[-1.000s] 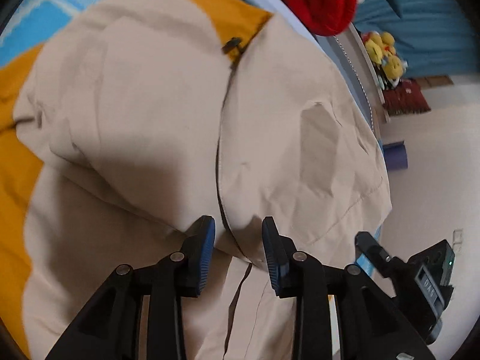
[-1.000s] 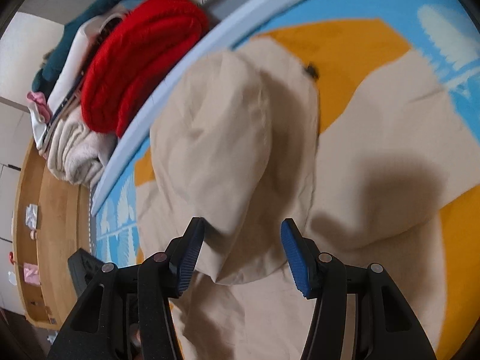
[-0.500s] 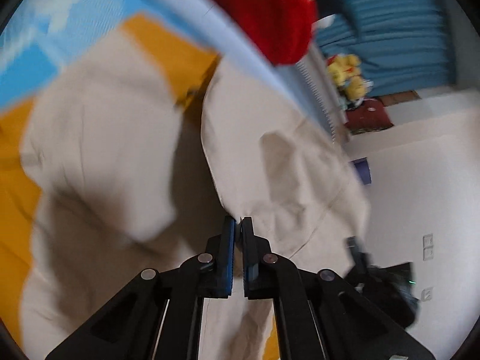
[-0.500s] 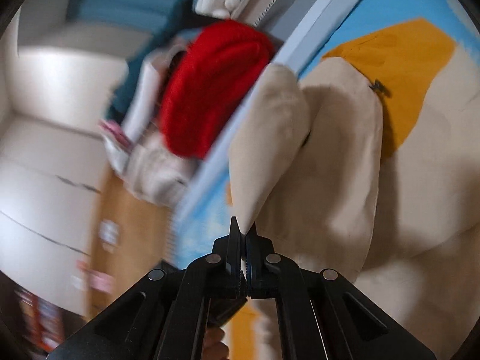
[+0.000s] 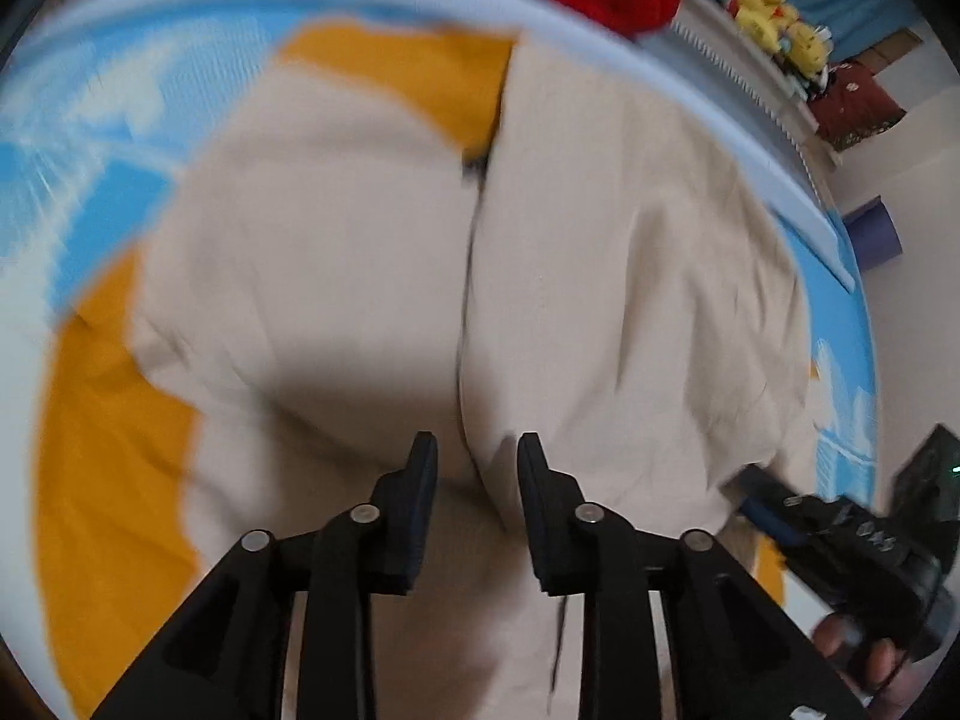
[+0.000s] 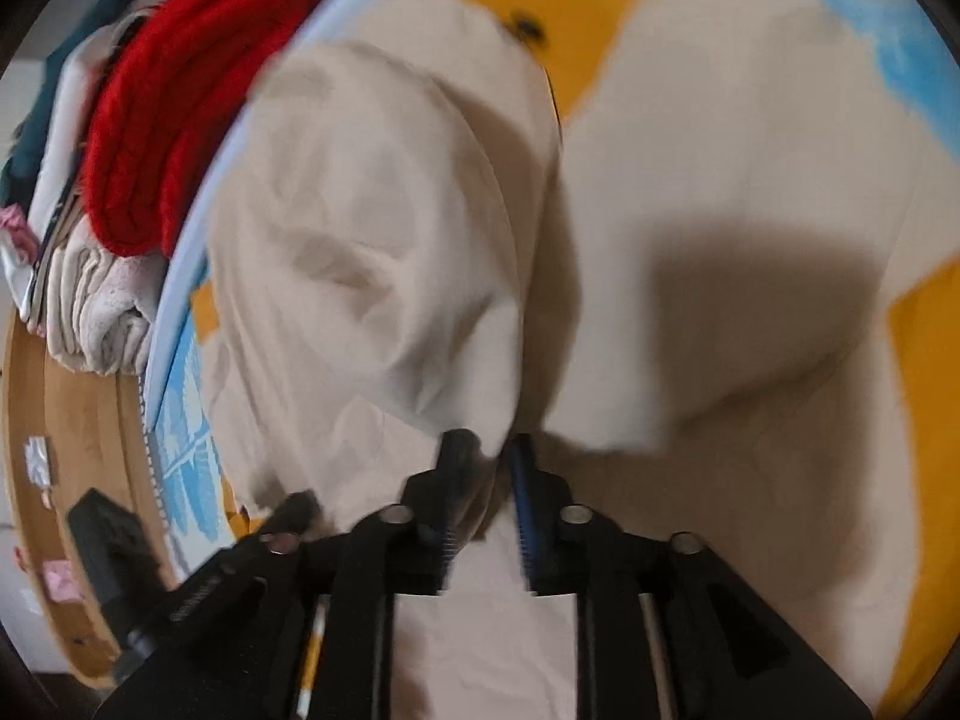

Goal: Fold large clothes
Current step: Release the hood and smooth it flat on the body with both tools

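Left gripper (image 5: 471, 468), fingers (image 5: 420, 480) apart (nothing between them), hovers over the beige garment (image 5: 600, 276).

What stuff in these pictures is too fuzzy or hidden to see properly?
- Left wrist view: the small dark fastener on the beige cloth garment is smeared by motion blur.
- Left wrist view: the yellow plush toys are too small to identify.
- Right wrist view: the garment's near edge is hidden behind the right gripper.
- Right wrist view: the red knitted item is cut off by the frame edge.

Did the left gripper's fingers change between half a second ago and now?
Yes. The left gripper was pinched shut on the beige garment edge; now its fingers stand apart, straddling that fold, with the garment lying on the bed.
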